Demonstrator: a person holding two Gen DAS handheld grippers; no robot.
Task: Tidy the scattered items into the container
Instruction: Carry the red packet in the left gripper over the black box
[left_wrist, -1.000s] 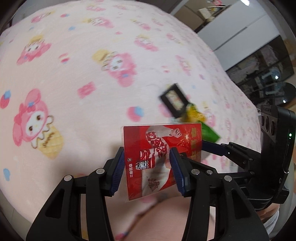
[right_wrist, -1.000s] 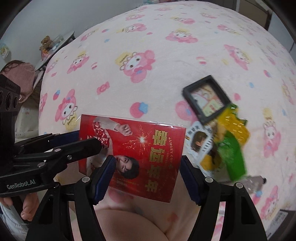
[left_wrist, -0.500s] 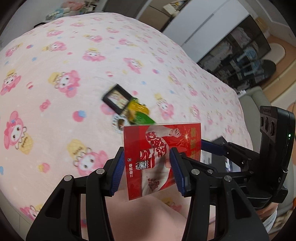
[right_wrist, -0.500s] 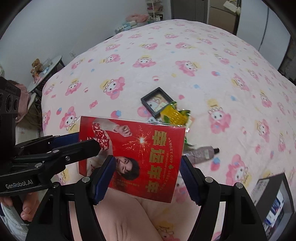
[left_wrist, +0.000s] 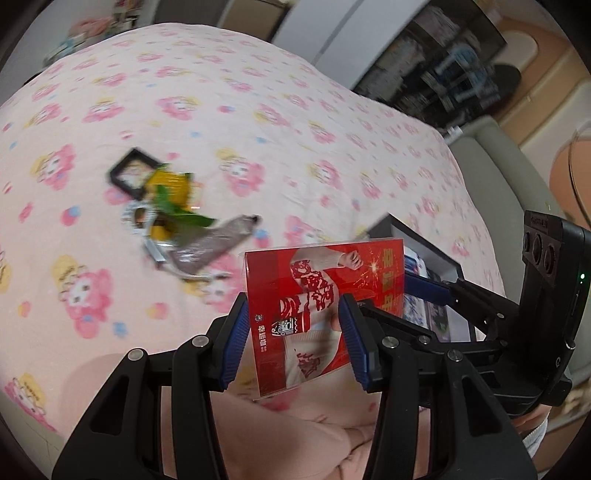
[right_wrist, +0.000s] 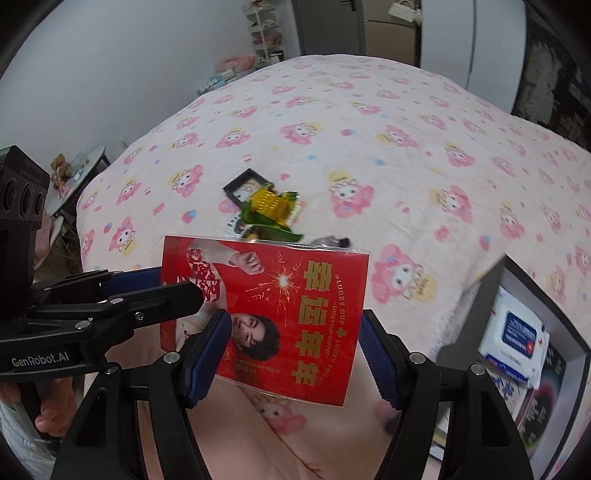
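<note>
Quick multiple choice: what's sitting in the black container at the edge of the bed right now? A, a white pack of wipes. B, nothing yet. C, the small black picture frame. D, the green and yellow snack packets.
A: the right wrist view shows a white pack of wipes in the black container.

— What is held up? 
— A glossy red rectangular card (right_wrist: 273, 314) printed with gold characters, upright, above the bedspread.

— And the container? 
— A dark open-topped box (right_wrist: 517, 280), holding a white wipes packet (right_wrist: 517, 332).
</note>
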